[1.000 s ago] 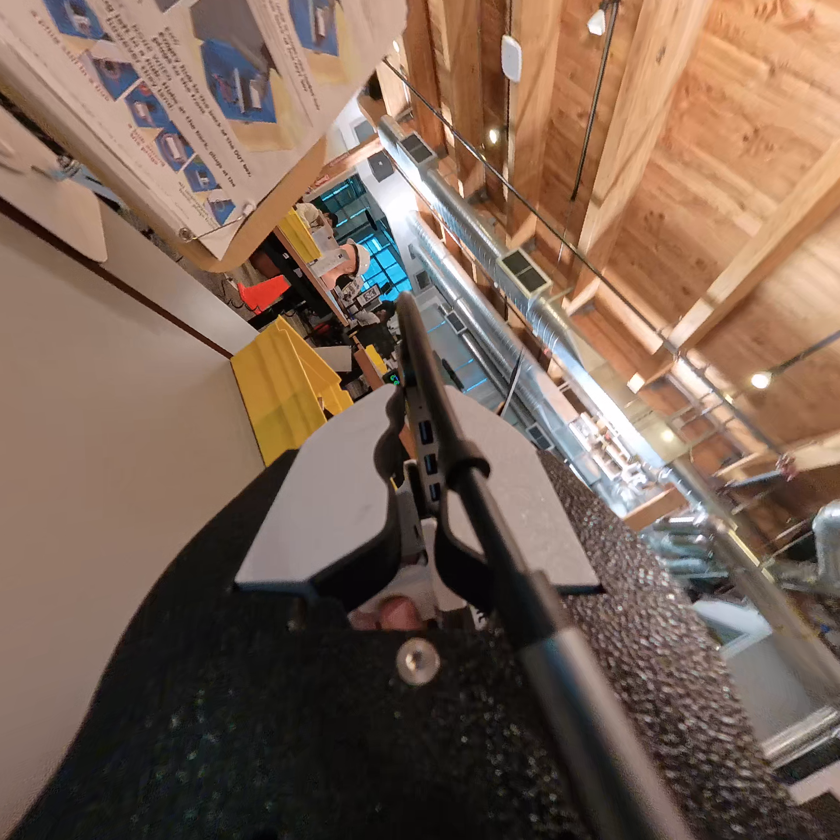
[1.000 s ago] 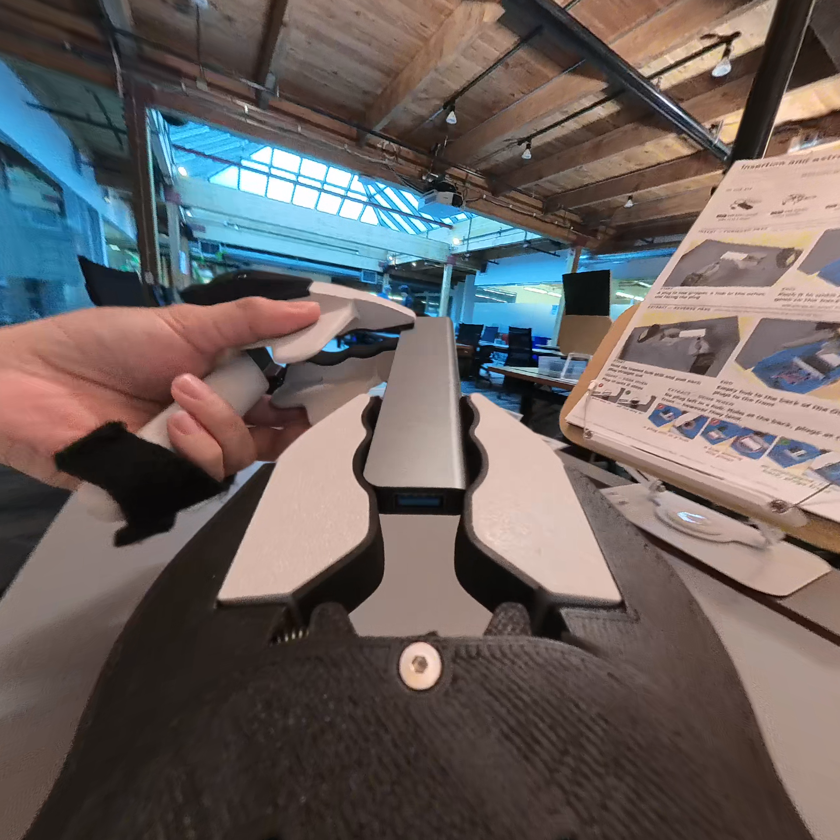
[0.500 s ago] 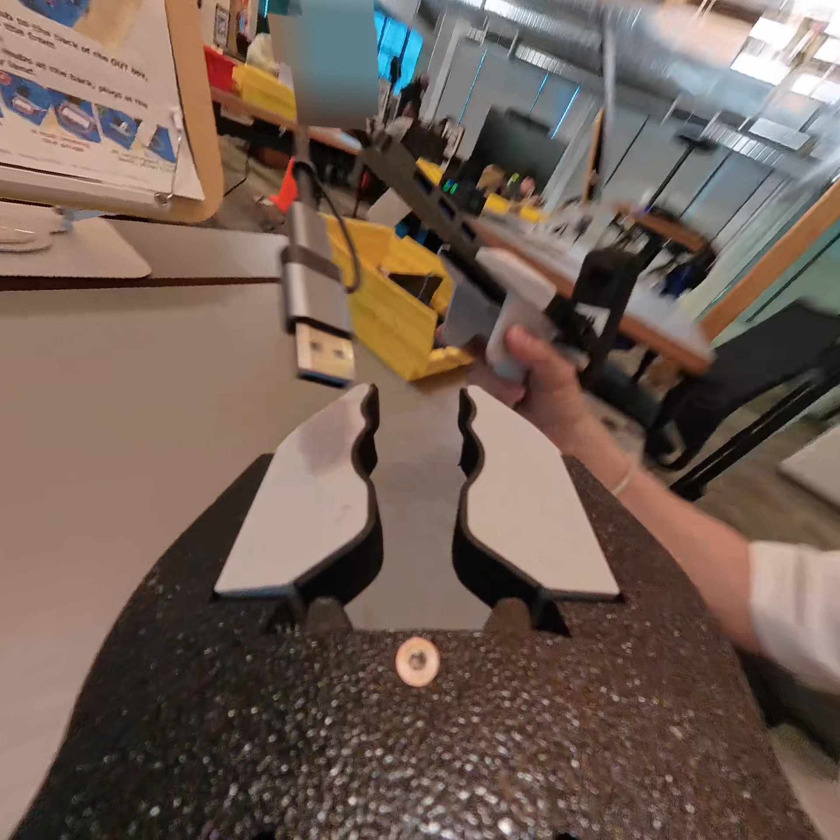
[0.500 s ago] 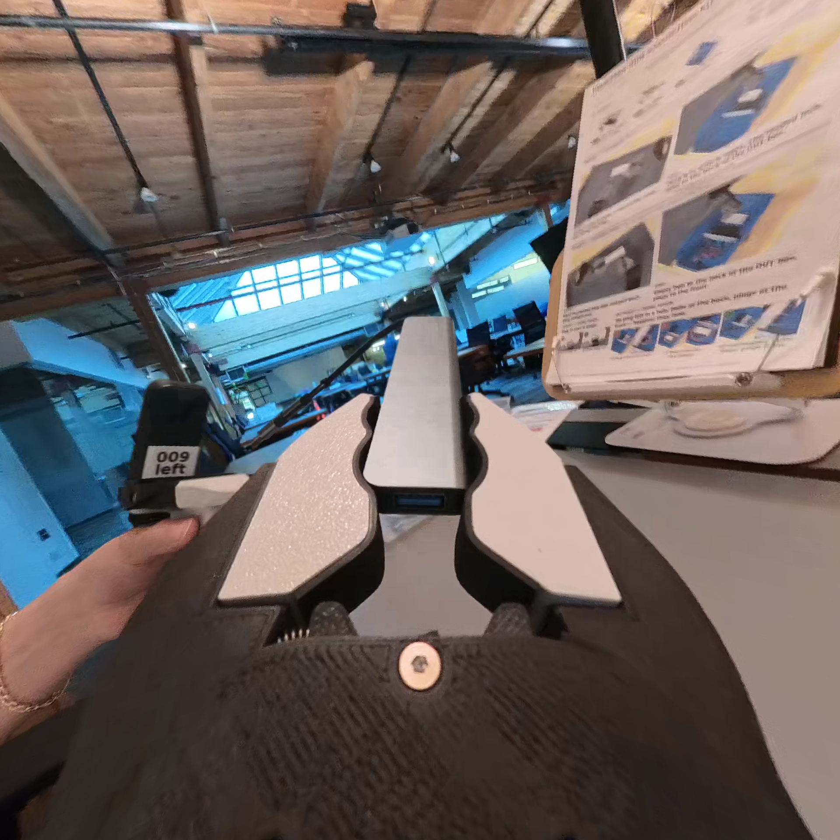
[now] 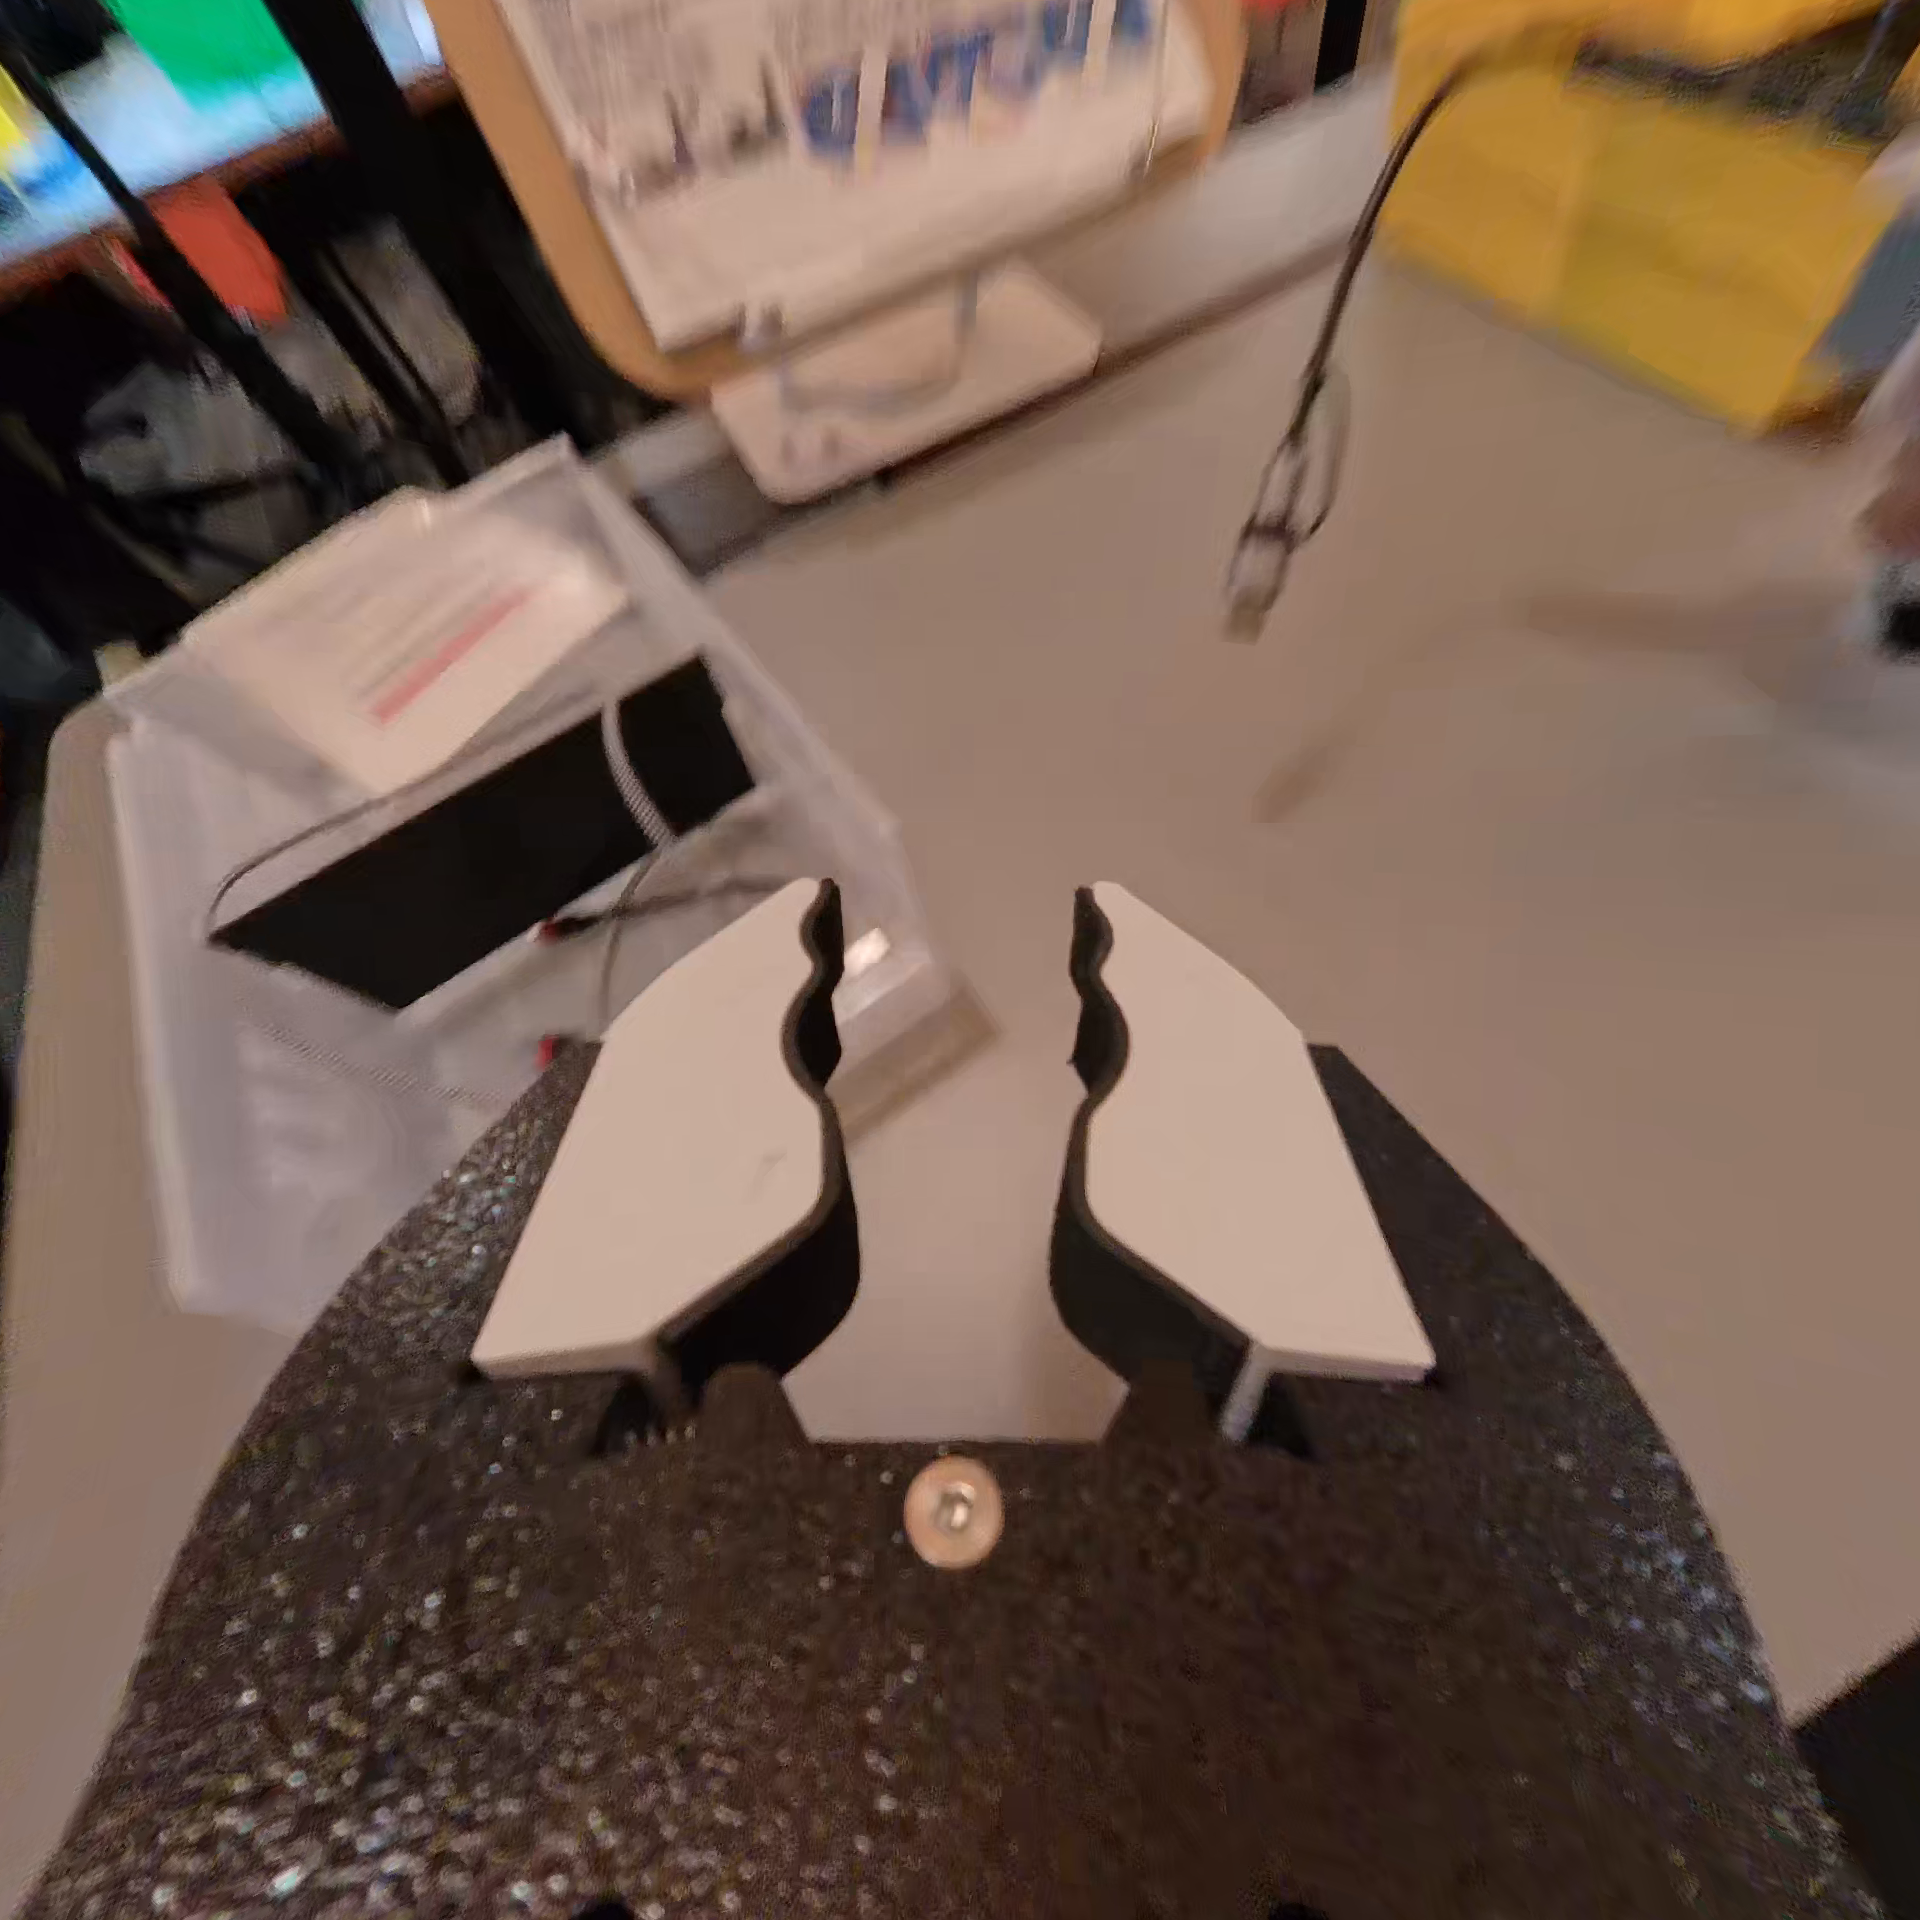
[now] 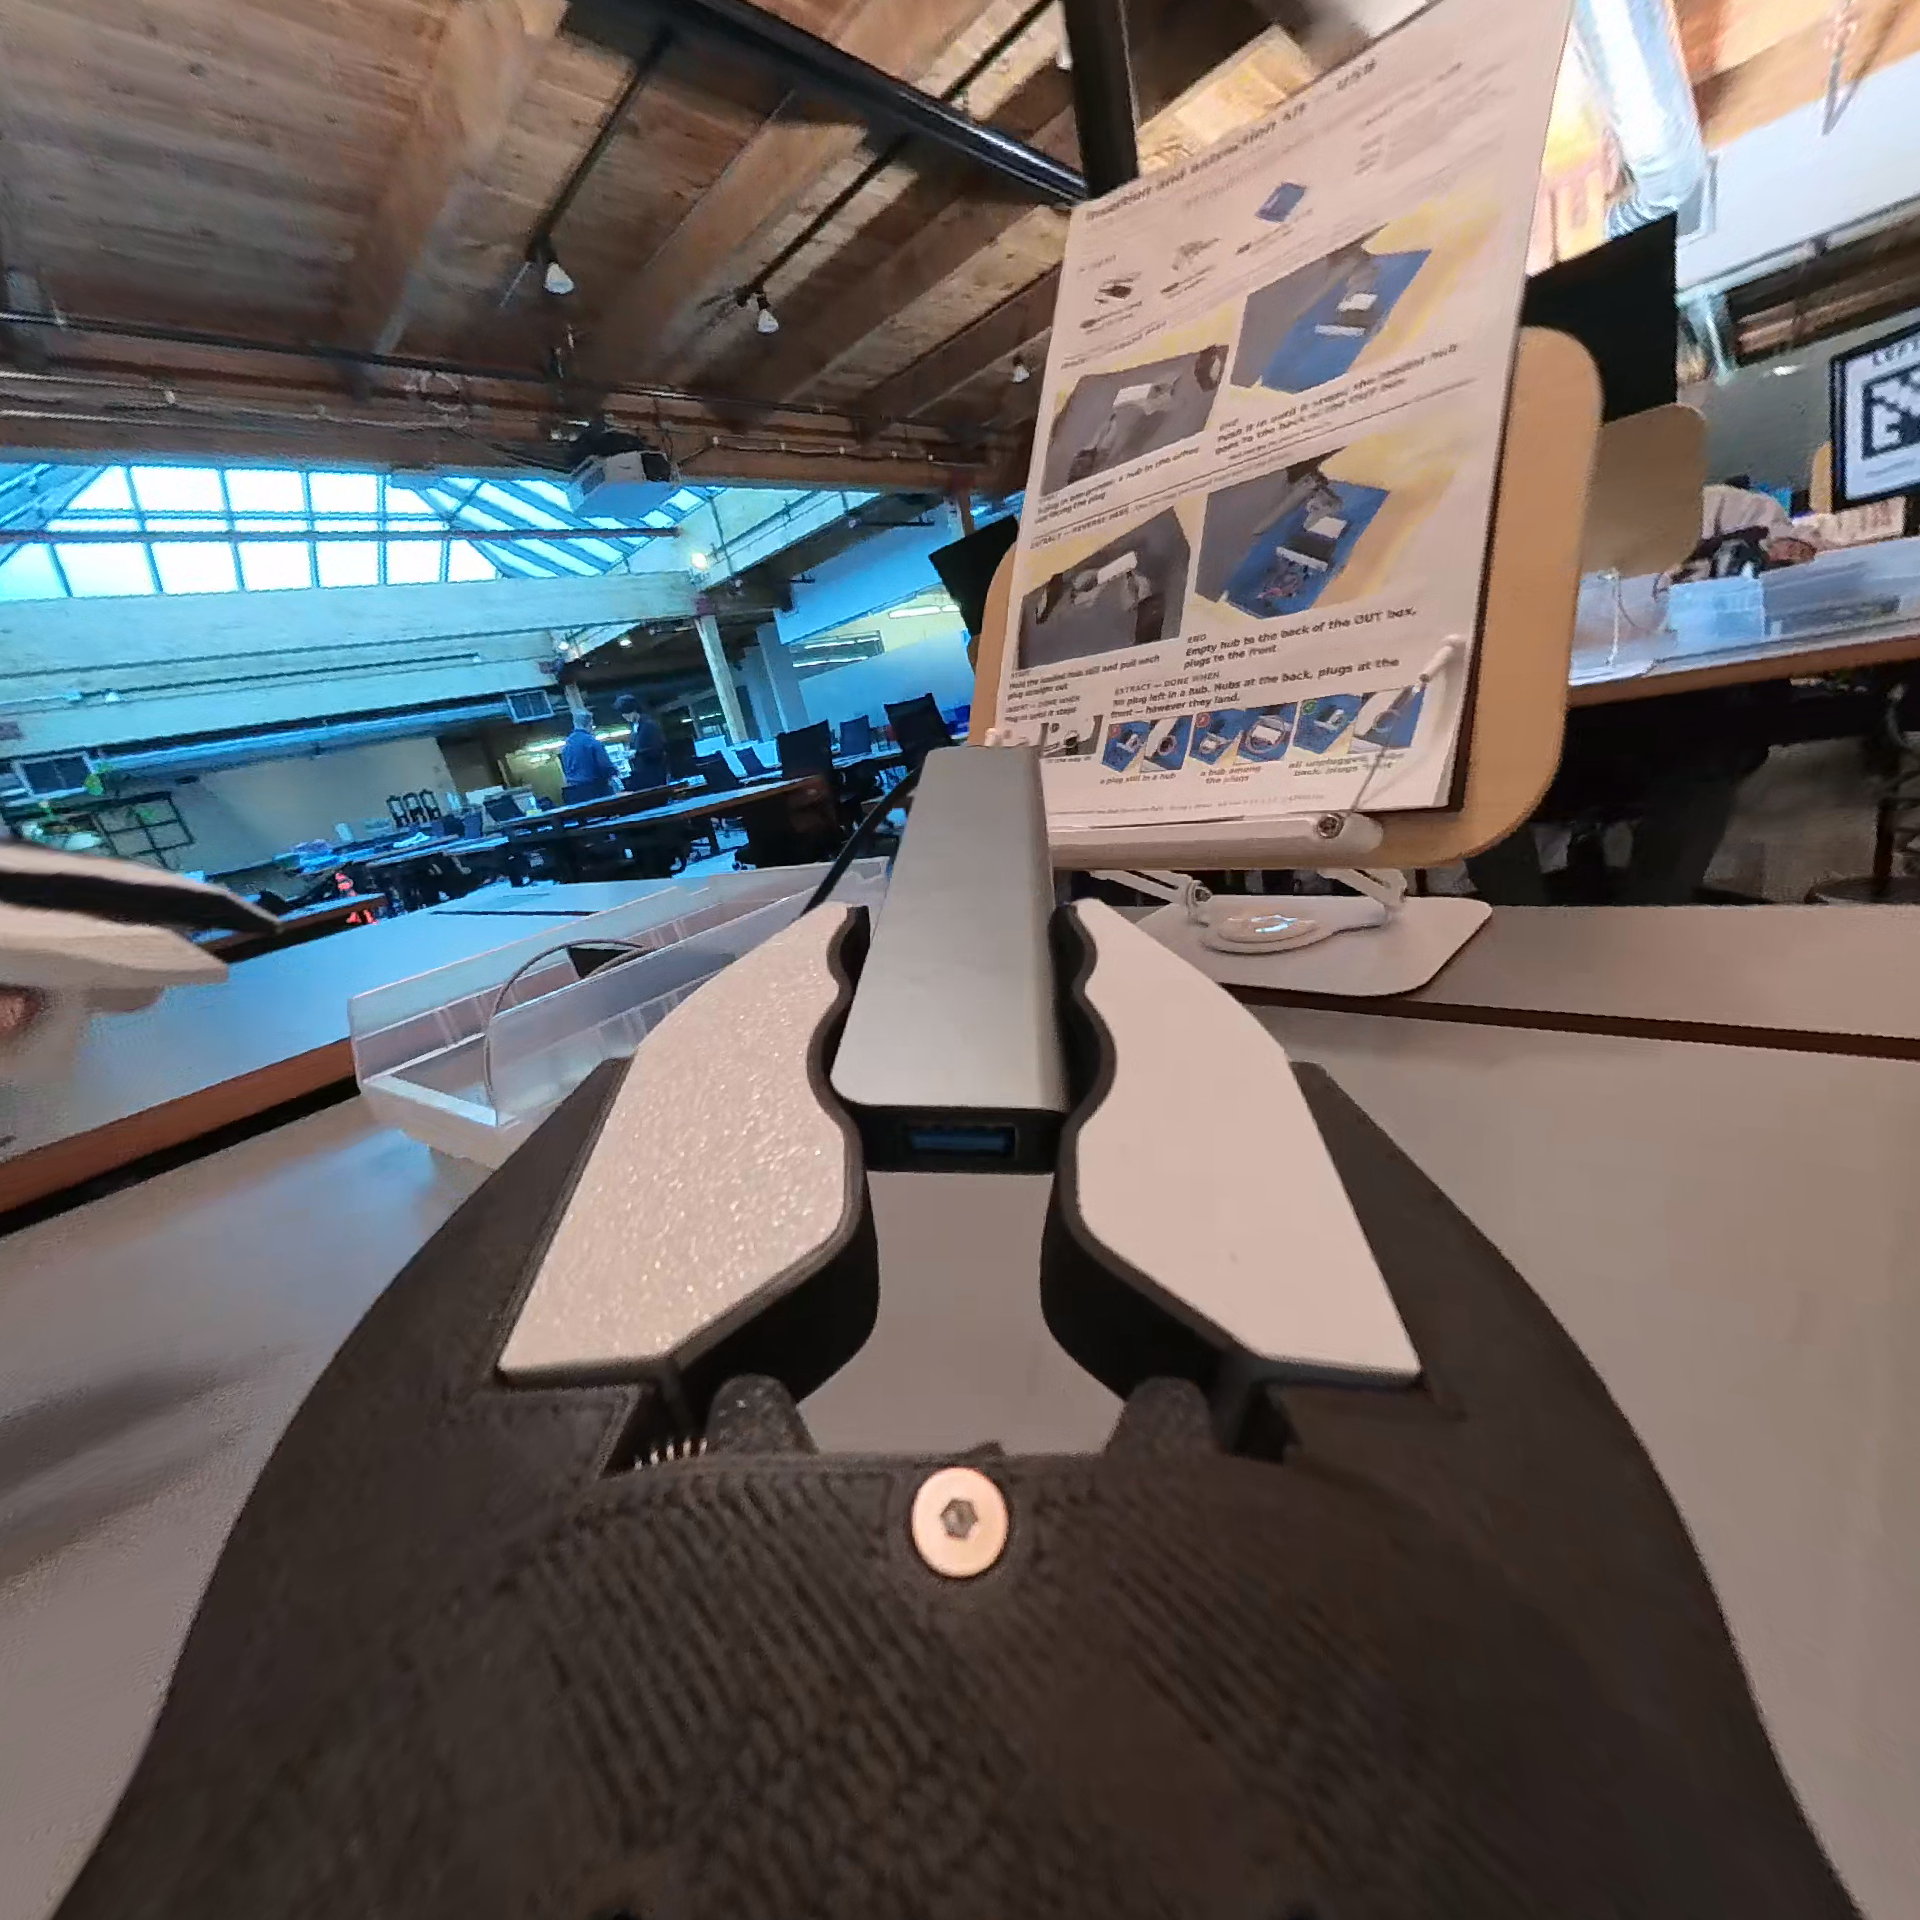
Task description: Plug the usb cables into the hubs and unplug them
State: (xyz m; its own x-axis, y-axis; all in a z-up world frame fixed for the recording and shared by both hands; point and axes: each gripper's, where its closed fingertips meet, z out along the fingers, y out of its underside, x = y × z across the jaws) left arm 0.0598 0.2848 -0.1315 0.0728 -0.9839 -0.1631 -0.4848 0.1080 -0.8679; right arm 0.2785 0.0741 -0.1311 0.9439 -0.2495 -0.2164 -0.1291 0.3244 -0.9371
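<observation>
Smooth matt metal hub [image 6: 961, 966]; clear glossy plastic tray [image 5: 260, 1039]; wooden ceiling [image 6: 312, 208].

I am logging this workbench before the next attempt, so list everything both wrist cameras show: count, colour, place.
USB hub: one, dark grey, clamped between the right gripper's fingers.
USB plug on cable: one, silver with black cable, hanging above the table, blurred.
Clear bin: one, transparent, left on the table, holding a black item and thin wires.
Instruction sheet on stand: one, white page, tan board, far side of the table.
Yellow bins: count unclear, beyond the table, blurred.
Left gripper: open, empty.
Right gripper: shut on the hub.
</observation>
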